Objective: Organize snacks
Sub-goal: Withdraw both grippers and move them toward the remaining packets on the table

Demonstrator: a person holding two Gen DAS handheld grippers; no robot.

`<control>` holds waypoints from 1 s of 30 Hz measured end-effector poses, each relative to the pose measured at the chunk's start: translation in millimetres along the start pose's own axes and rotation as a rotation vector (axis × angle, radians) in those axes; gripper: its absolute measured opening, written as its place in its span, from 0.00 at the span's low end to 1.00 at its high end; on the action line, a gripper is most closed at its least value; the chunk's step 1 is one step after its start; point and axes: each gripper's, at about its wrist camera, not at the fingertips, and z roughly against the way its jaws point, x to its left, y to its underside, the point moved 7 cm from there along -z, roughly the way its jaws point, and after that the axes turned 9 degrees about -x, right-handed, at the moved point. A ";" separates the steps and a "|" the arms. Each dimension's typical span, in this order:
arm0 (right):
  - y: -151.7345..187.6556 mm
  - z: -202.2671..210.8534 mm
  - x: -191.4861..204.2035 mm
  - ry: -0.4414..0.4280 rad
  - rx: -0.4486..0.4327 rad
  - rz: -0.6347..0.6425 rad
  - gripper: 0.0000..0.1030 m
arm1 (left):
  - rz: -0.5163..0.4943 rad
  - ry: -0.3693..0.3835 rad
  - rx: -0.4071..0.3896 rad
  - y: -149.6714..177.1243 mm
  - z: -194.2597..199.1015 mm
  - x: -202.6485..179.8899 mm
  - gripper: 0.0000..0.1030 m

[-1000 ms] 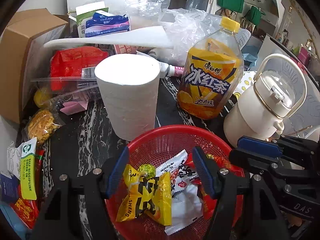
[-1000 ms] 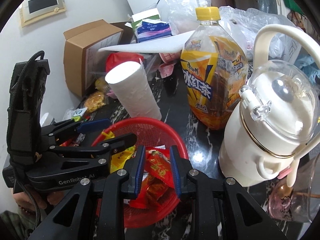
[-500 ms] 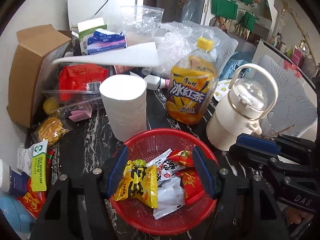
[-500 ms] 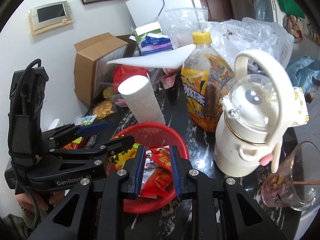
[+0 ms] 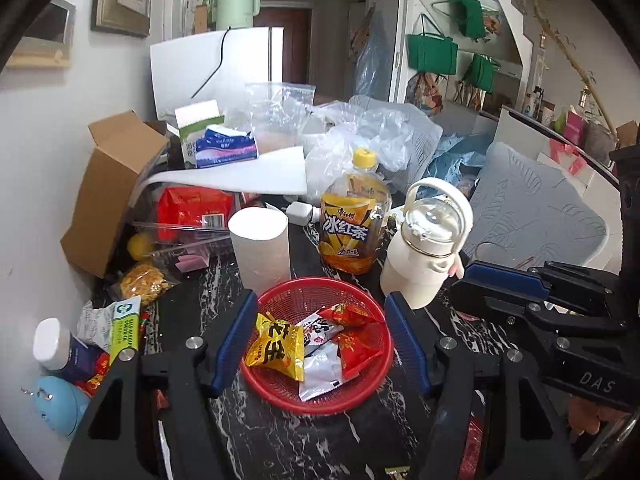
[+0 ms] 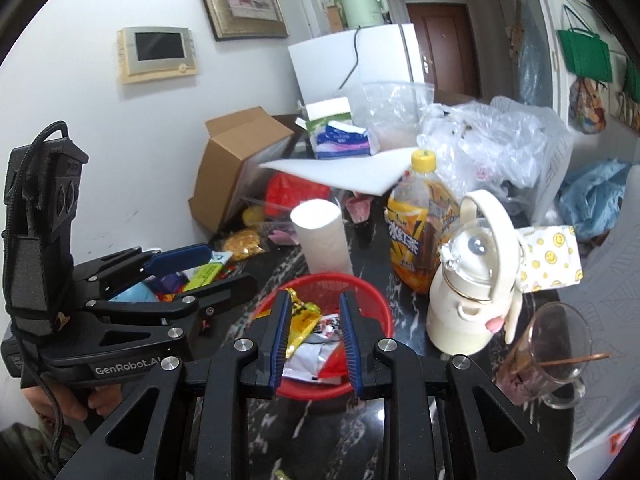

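A red mesh basket (image 5: 320,292) on the black marble table holds a yellow snack packet (image 5: 276,346), red packets (image 5: 352,350) and a white packet (image 5: 320,368). The basket also shows in the right wrist view (image 6: 360,292). My left gripper (image 5: 320,340) is open and empty, raised above and in front of the basket. My right gripper (image 6: 316,336) is open and empty, also raised above the basket. The right gripper shows at the right of the left wrist view (image 5: 520,296), and the left gripper at the left of the right wrist view (image 6: 192,272).
Behind the basket stand a paper roll (image 5: 260,248), an iced tea bottle (image 5: 352,228) and a cream kettle (image 5: 424,248). A cardboard box (image 5: 112,188), snack bags (image 5: 144,280) and small items (image 5: 124,324) crowd the left. A glass mug (image 6: 548,352) stands at right.
Both grippers have pulled back and up from the basket. The right gripper's jaws have opened wider, and the red packet they framed now lies in the basket.
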 end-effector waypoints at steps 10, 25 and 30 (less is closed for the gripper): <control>12.0 58.3 34.1 -0.005 -0.072 0.047 0.28 | -0.019 0.001 -0.066 16.1 64.3 -21.3 0.63; 79.6 109.6 49.8 0.020 -0.064 0.042 0.39 | -0.030 0.055 -0.061 84.2 110.6 -52.3 0.63; 108.5 113.3 54.0 0.018 -0.034 0.034 0.39 | -0.006 0.058 -0.025 113.1 112.4 -50.7 0.63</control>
